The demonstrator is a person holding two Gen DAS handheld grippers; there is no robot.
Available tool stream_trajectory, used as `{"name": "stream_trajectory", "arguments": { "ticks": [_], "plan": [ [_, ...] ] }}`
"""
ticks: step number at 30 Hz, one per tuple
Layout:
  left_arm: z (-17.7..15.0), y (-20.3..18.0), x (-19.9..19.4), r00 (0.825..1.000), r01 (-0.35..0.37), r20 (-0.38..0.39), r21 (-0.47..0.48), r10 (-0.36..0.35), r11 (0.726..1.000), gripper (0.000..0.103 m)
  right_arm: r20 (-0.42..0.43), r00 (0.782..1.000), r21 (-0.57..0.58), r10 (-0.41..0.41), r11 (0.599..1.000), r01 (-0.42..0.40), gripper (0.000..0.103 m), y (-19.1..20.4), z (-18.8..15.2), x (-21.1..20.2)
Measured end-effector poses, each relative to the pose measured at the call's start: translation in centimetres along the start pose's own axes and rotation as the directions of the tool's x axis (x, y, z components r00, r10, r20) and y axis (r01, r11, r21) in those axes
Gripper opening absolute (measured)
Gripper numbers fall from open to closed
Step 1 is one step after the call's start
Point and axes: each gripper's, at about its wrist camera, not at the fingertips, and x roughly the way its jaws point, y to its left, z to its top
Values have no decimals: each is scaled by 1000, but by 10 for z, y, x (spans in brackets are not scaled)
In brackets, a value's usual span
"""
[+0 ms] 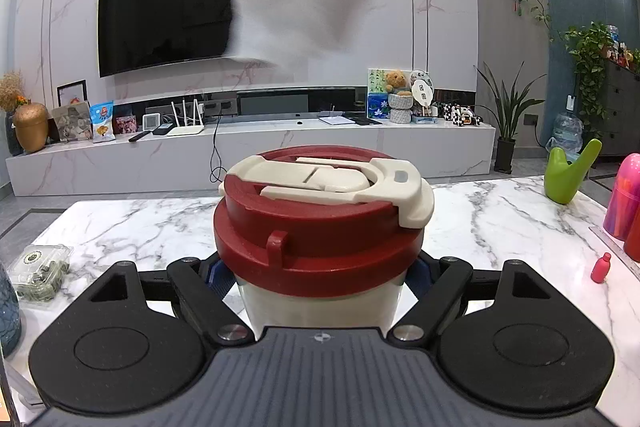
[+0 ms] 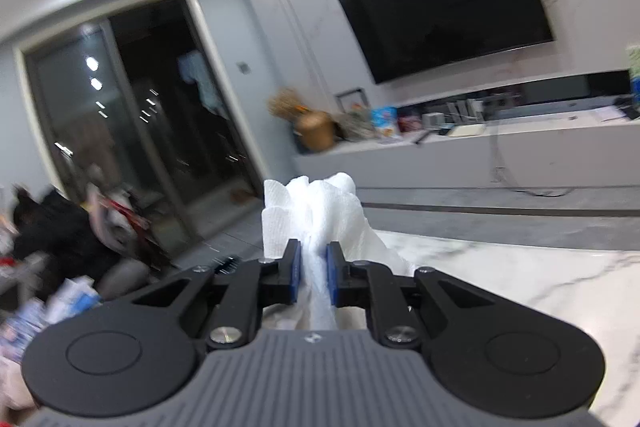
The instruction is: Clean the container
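Left tongs (image 1: 320, 279) are pinching the white body of the container (image 1: 320, 247) from both sides, blue pads pressing in just under its red lid (image 1: 316, 243), which is sitting closed with a cream latch handle (image 1: 340, 187) lying across the top. Container is standing upright, centred in the left wrist view, over the near part of the marble surface (image 1: 500, 223). Right tongs (image 2: 314, 275) are pressed together on a bunched white paper towel (image 2: 316, 215), wad sticking up past the fingertips and trailing down between the pads; right view is blurring with motion. A blurred white sheet is hanging across the top centre of the left view, above the container and well apart from the lid, partly covering the TV (image 1: 168, 7). Open room: bare marble is stretching behind and to both sides of the container. Left edge of the surface is carrying a clear plastic clamshell box (image 1: 40, 271) and a blue vase (image 1: 8, 311) cut by the frame. Right edge is crowding more: green watering can (image 1: 568, 171), pink bottle (image 1: 624, 203), small pink bottle (image 1: 601, 267) beside a ruler (image 1: 616, 247) lying near the edge. Far edge of the surface is running clear, floor beyond it, then the long TV console (image 1: 248, 147) with clutter on top. In the right view the surface corner (image 2: 520, 275) is showing bare below the tongs.
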Motion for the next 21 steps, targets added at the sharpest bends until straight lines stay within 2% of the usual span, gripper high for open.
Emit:
{"name": "stream_trajectory", "arguments": {
  "ticks": [3,5,11,15,20,21],
  "plan": [
    [0,1,0,1000,2,-2,-1,-2,1000,81,-46,999,49,-5,999,8,16,-8,-6,11],
    [6,19,14,1000,3,-4,-4,-3,1000,81,-96,995,106,-19,994,29,16,-22,-18,19],
    [7,26,19,1000,3,-4,-6,-3,1000,81,-160,979,146,-125,978,148,16,-51,-41,24],
    [7,24,19,1000,2,-4,-6,-2,1000,81,-194,965,79,-174,978,192,16,-49,-47,27],
    [6,23,18,1000,3,-1,-4,-3,1000,81,-177,954,-122,-243,967,224,20,-27,-51,29],
    [6,23,18,1000,3,-1,-4,-3,1000,81,-169,951,-153,-260,960,235,25,-25,-53,29]
  ]
}}
